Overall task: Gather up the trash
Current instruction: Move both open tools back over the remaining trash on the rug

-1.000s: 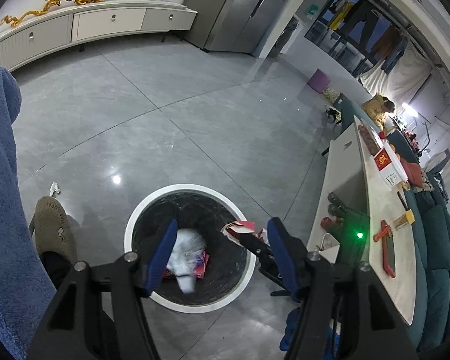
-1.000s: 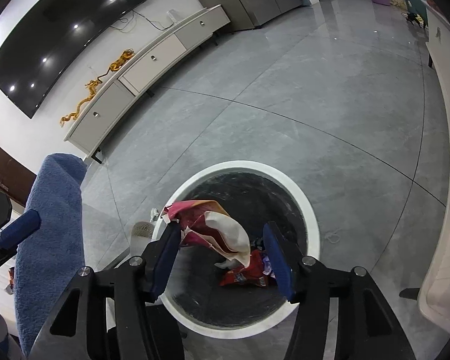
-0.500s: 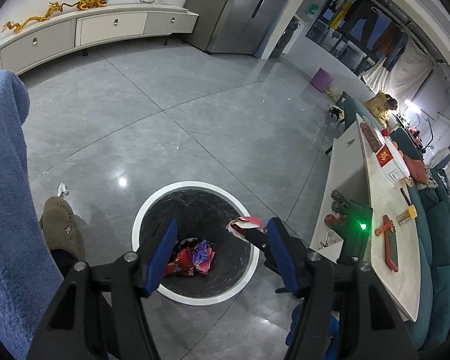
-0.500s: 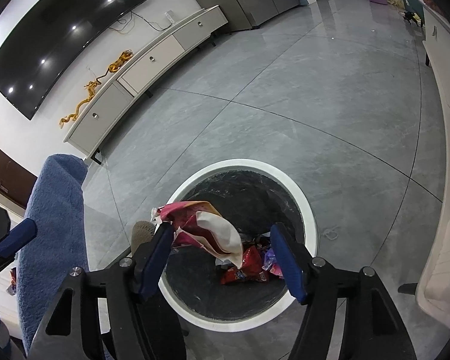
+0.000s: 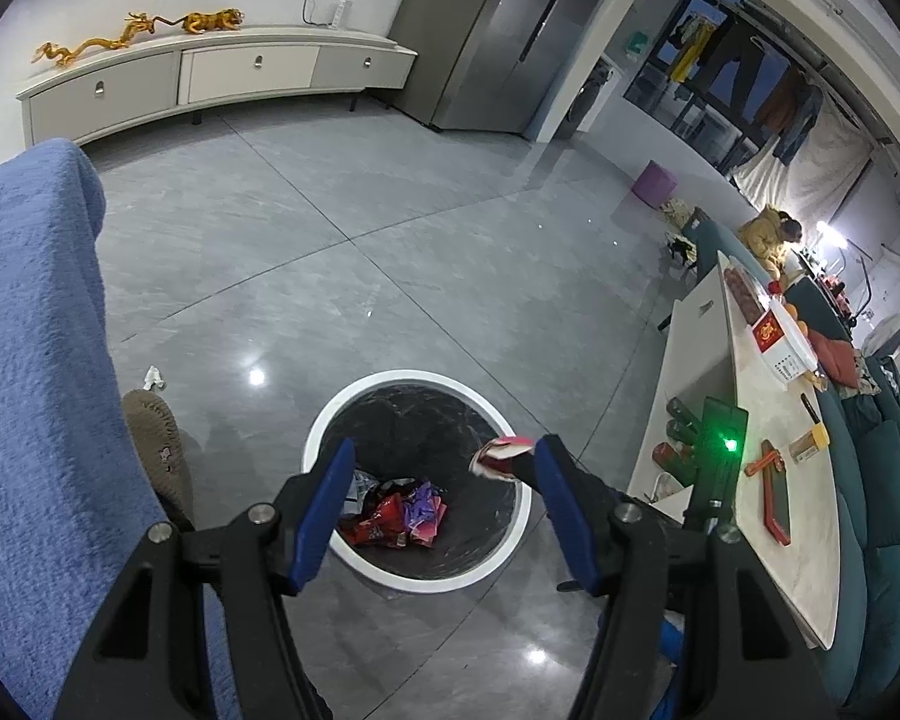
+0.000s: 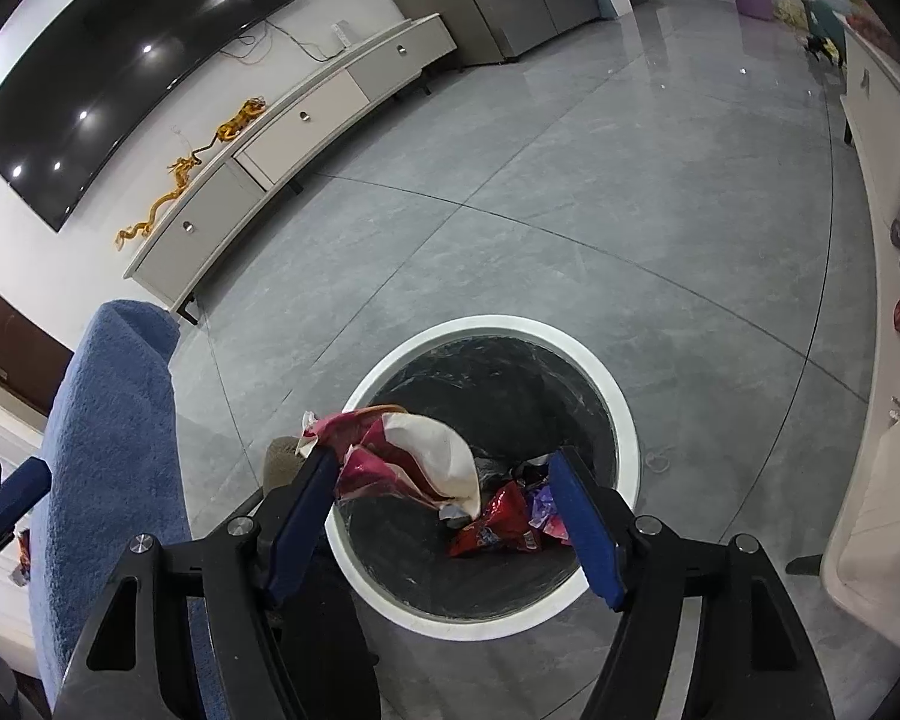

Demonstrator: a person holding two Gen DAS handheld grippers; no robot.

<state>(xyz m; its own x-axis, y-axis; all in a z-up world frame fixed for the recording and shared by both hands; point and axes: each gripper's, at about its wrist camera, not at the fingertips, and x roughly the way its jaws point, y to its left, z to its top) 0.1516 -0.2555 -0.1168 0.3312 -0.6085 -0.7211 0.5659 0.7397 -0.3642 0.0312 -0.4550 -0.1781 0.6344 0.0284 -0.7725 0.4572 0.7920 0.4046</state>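
white-rimmed trash bin on grey tiled floor, both grippers poised above.

right gripper opening, blue pads no longer clamping; crumpled pink-and-white wrapper clinging to its left pad over bin mouth. left gripper spread apart, nothing between pads, over same bin. red and purple wrappers lying at bottom of black liner. small white scrap on floor beside brown slipper. blue towel at left; cluttered table at right.

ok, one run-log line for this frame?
stage: dropping | left gripper: open, empty | right gripper: opening, crumpled pink-white wrapper against left finger | white-rimmed round bin: red, purple wrappers inside
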